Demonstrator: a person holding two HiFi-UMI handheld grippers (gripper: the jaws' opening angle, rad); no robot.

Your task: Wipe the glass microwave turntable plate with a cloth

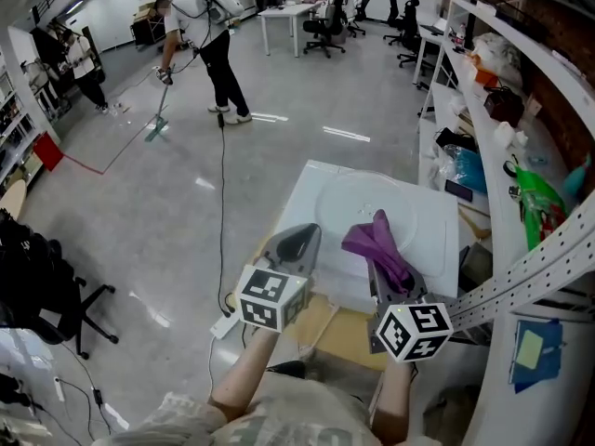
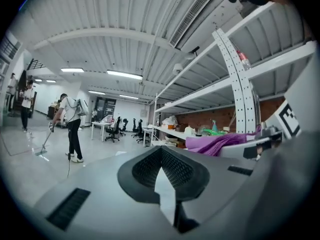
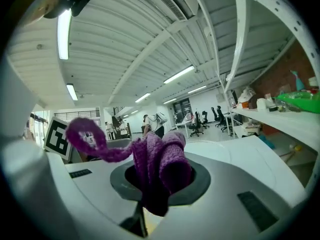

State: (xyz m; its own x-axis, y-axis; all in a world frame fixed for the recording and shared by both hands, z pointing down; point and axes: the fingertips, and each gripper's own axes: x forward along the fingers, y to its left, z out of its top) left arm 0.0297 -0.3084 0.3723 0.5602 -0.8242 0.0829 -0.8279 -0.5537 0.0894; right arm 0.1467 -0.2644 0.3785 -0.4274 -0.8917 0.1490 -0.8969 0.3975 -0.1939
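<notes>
The round glass turntable plate (image 1: pixel 358 198) lies flat on a white table (image 1: pixel 437 226) in the head view. My right gripper (image 1: pixel 379 266) is shut on a purple knitted cloth (image 1: pixel 375 242), held over the plate's near edge. In the right gripper view the cloth (image 3: pixel 161 168) bunches out of the jaws of the right gripper (image 3: pixel 149 204), and one end loops off to the left. My left gripper (image 1: pixel 299 242) hovers at the table's near left edge, shut with nothing in it. The left gripper view shows the left gripper (image 2: pixel 167 186) with its jaws together and the cloth (image 2: pixel 220 144) off to the right.
White metal shelving (image 1: pixel 521 184) with bags and bottles runs along the right. A black office chair (image 1: pixel 42 291) stands at the left. A cable (image 1: pixel 221 203) runs across the floor to a power strip (image 1: pixel 226 324). Far back, a person (image 1: pixel 209 54) mops the floor.
</notes>
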